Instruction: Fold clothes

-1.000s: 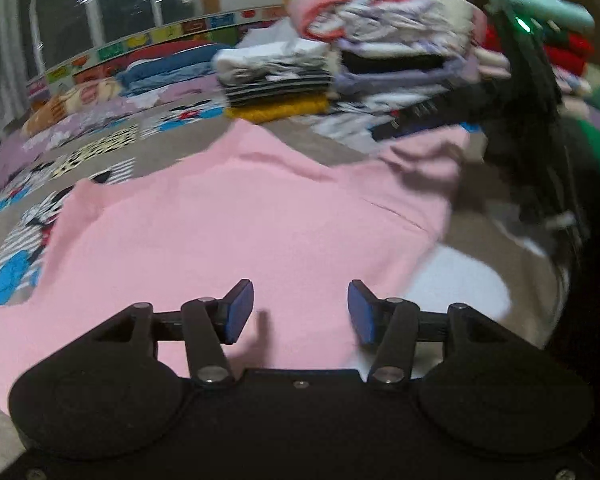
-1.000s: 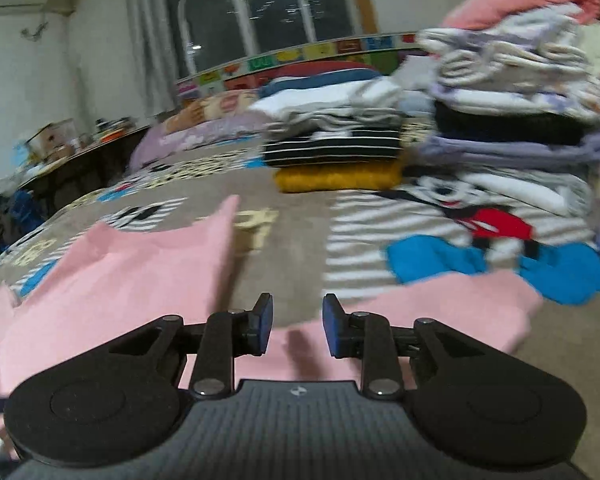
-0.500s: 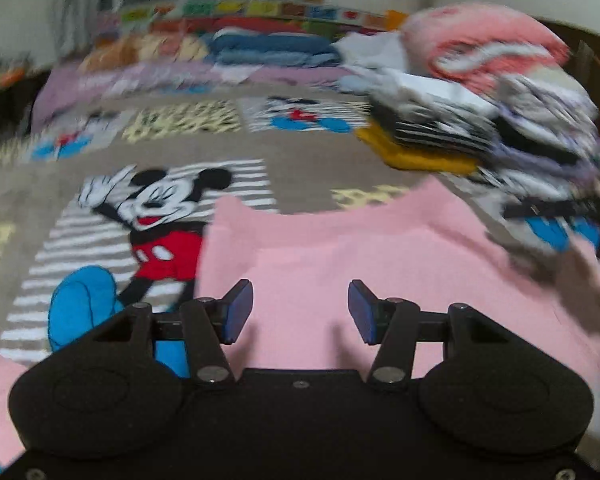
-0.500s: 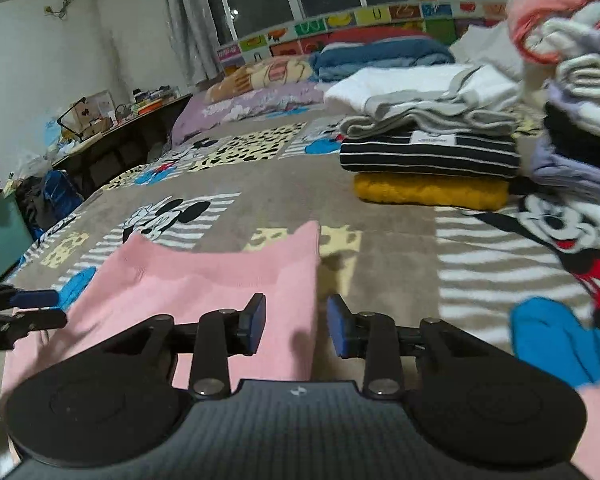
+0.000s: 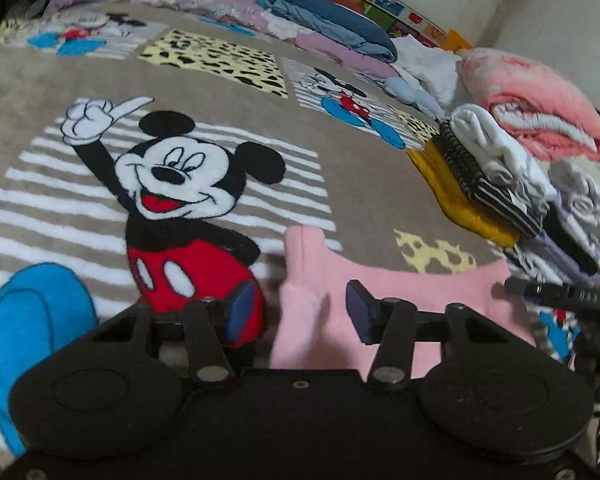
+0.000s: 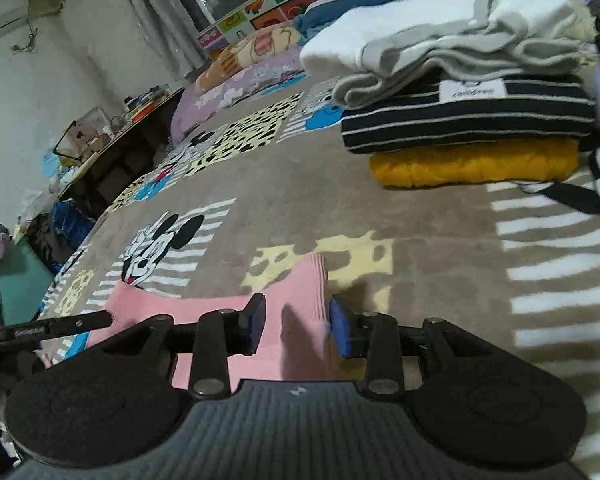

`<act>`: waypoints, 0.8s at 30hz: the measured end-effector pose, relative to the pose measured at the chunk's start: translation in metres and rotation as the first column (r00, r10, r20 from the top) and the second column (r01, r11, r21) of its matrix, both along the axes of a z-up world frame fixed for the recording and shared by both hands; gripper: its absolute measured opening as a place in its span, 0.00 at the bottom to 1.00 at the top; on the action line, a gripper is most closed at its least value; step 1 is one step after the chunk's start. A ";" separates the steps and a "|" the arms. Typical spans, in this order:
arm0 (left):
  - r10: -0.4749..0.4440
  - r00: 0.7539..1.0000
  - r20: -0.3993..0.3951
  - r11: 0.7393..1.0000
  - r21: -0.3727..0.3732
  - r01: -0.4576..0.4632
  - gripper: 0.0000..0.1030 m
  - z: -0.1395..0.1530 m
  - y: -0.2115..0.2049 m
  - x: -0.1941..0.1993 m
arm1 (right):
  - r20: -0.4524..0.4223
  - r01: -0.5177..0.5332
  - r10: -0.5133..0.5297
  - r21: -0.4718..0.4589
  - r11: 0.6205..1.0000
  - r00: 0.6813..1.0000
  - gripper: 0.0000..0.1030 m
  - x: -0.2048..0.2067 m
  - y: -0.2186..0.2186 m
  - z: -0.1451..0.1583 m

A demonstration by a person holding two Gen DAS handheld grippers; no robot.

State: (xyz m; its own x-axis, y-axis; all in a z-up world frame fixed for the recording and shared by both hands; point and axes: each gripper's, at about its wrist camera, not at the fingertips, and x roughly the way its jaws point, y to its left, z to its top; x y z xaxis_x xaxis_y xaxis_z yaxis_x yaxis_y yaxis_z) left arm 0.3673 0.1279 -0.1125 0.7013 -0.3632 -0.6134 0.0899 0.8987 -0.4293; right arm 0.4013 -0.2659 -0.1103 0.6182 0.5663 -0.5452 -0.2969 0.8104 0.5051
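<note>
Stacks of folded clothes [image 6: 464, 120] at the upper right suggested much was done; the pink garment [image 5: 384, 296] lay unfolded low in the frame on the bed [image 5: 360, 184]. Both tongs were parted, gripping nothing — left tongs [image 5: 300, 312] straddling one pink corner, right tongs [image 6: 296, 324] the other.

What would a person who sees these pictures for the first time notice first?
The big Mickey Mouse figure on the brown blanket catches the eye first, left of centre in the left wrist view. Next comes the pink garment, lying flat on the blanket just ahead of both open tools, the left tool and the right tool. A stack of folded clothes rises at the far right.
</note>
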 end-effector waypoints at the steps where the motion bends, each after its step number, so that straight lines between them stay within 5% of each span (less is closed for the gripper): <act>1: -0.001 1.000 -0.006 1.000 -0.015 0.001 0.12 -0.002 0.002 0.004 | -0.002 -0.016 0.016 0.016 1.000 1.000 0.16 0.002 0.000 -0.002; 5: 0.005 0.999 -0.041 0.985 -0.171 -0.012 0.08 -0.015 0.021 0.014 | 0.025 0.003 -0.005 0.074 0.997 1.000 0.10 0.003 -0.017 -0.001; 9: 0.042 0.993 -0.112 0.944 -0.322 -0.076 0.08 -0.038 0.046 0.018 | -0.007 0.023 -0.023 0.079 0.997 1.000 0.09 0.011 -0.034 -0.012; 19: 0.083 0.986 -0.142 0.895 -0.425 -0.136 0.08 -0.050 0.062 0.018 | 0.041 -0.045 0.042 0.065 0.997 0.998 0.10 0.015 -0.032 -0.031; 24: 0.108 0.975 -0.192 0.886 -0.426 -0.182 0.13 -0.057 0.065 0.019 | 0.036 -0.045 0.047 -0.053 0.998 0.998 0.08 0.017 -0.021 -0.039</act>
State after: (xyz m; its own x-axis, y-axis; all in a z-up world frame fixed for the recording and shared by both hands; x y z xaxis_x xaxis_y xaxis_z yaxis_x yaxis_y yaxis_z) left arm 0.3862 0.1933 -0.1700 0.6737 -0.5227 -0.5224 -0.1291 0.6128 -0.7796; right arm 0.4182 -0.2870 -0.1494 0.6125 0.5664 -0.5514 -0.3528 0.8201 0.4506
